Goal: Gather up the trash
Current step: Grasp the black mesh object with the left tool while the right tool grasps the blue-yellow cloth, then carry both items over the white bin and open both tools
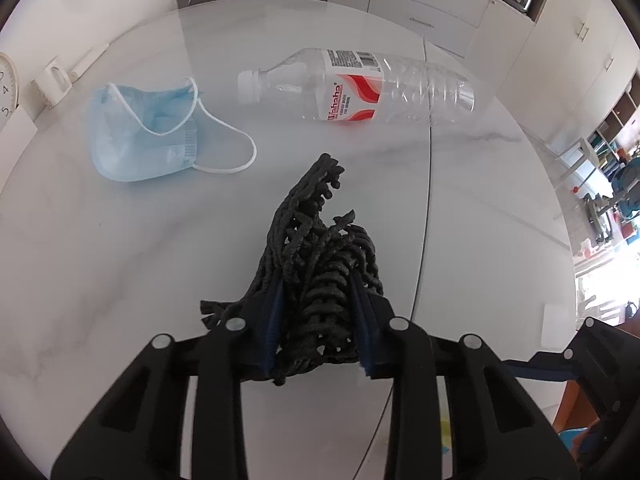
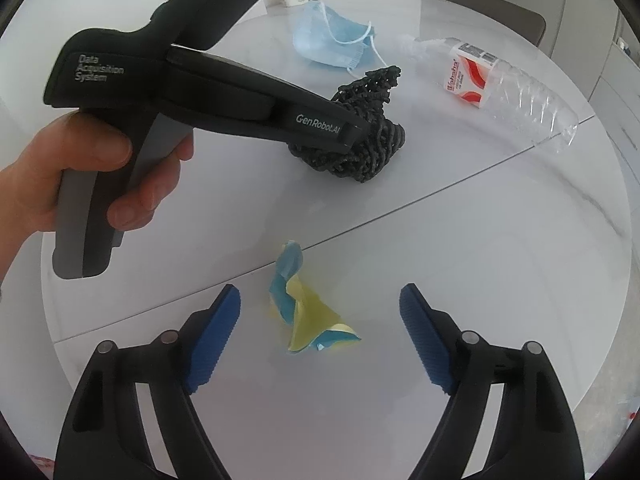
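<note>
The left gripper [image 1: 316, 320] squeezes the soft, light black net [image 1: 320, 248]. The right gripper [image 2: 320, 320] is wide open around the crinkly wrapper [image 2: 308, 308].

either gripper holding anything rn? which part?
Left gripper is shut on the black foam net, pinching its bunched near end. Right gripper is open, holding nothing, jaws either side of the crumpled yellow-blue wrapper.

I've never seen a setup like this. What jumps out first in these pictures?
The left gripper is clamped on a crumpled black mesh net at the middle of the white marble table. Beyond it lie a blue face mask and an empty clear plastic bottle on its side. The right gripper hangs open over a crumpled yellow-and-blue wrapper.
</note>
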Tool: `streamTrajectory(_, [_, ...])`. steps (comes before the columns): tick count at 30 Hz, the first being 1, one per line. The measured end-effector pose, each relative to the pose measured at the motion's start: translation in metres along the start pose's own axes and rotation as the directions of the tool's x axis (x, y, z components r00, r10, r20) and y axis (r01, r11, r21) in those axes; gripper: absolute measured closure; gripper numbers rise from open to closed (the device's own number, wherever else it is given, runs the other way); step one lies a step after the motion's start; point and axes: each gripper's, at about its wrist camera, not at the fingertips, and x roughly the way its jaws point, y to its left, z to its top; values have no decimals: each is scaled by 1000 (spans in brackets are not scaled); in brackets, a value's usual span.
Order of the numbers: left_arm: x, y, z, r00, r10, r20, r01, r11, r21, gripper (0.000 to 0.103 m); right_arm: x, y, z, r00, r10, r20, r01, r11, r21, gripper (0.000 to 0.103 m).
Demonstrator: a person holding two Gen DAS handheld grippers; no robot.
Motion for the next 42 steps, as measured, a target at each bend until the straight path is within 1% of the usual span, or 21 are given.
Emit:
streamTrajectory(5, [-17, 6, -8, 1000, 12, 29, -11, 1000, -22, 73, 5, 7, 1, 1000, -2, -11, 1, 999, -45, 21])
streamTrajectory(9, [-30, 18, -16, 999, 22, 44, -20, 999, -51, 73, 8, 13, 0, 1000, -16, -4, 16, 993, -118, 21])
streamTrajectory(10, [-33, 21, -19, 999, 26, 45, -23, 998, -59, 73, 10, 12, 0, 1000, -22, -9, 21, 992, -127, 23])
streamTrajectory(11, [-35, 24, -20, 999, 26, 46, -23, 998, -67, 73, 12, 11, 0, 1000, -23, -14, 21, 991, -129, 30])
streamTrajectory(12, [-38, 28, -22, 999, 25, 48, -21, 996, -82, 73, 16, 9, 0, 1000, -20, -22, 18, 992, -129, 35])
streamTrajectory(15, [-43, 35, -29, 998, 25, 49, -19, 994, -111, 73, 25, 5, -1, 998, -26, -49, 19, 990, -138, 52])
streamTrajectory(16, [-45, 36, -32, 998, 30, 51, -23, 993, -117, 73, 26, 5, -2, 998, -25, -53, 17, 989, -146, 61])
streamTrajectory(17, [-46, 36, -33, 998, 31, 52, -25, 992, -120, 73, 24, 6, -3, 999, -25, -46, 18, 988, -154, 66])
streamTrajectory(20, [-53, 38, -40, 997, 43, 60, -34, 990, -134, 73, 22, 5, -4, 999, -17, -43, 10, 987, -163, 73])
streamTrajectory(26, [-76, 40, -59, 996, 48, 76, -35, 986, -165, 73, 9, 0, -4, 999, 23, -27, -26, 991, -132, 74])
streamTrajectory(30, [-105, 35, -82, 994, 61, 89, -42, 978, -202, 73, -4, 4, -7, 998, 54, -21, -56, 991, -125, 74])
streamTrajectory(32, [-121, 31, -99, 994, 68, 81, -49, 973, -225, 73, -14, 15, -15, 998, 64, -26, -67, 989, -128, 74])
streamTrajectory(36, [-149, 18, -134, 993, 105, 49, -90, 966, -244, 72, -26, 39, -32, 996, 82, -48, -87, 988, -124, 74])
streamTrajectory(38, [-160, 12, -152, 995, 98, 31, -87, 962, -257, 72, -34, 53, -47, 994, 91, -56, -97, 988, -116, 74])
streamTrajectory(40, [-174, 7, -176, 996, 93, 14, -86, 961, -263, 71, -40, 67, -59, 993, 95, -63, -101, 989, -104, 73])
streamTrajectory(42, [-185, 3, -194, 996, 94, 3, -90, 963, -254, 71, -49, 83, -73, 993, 93, -65, -99, 991, -90, 73])
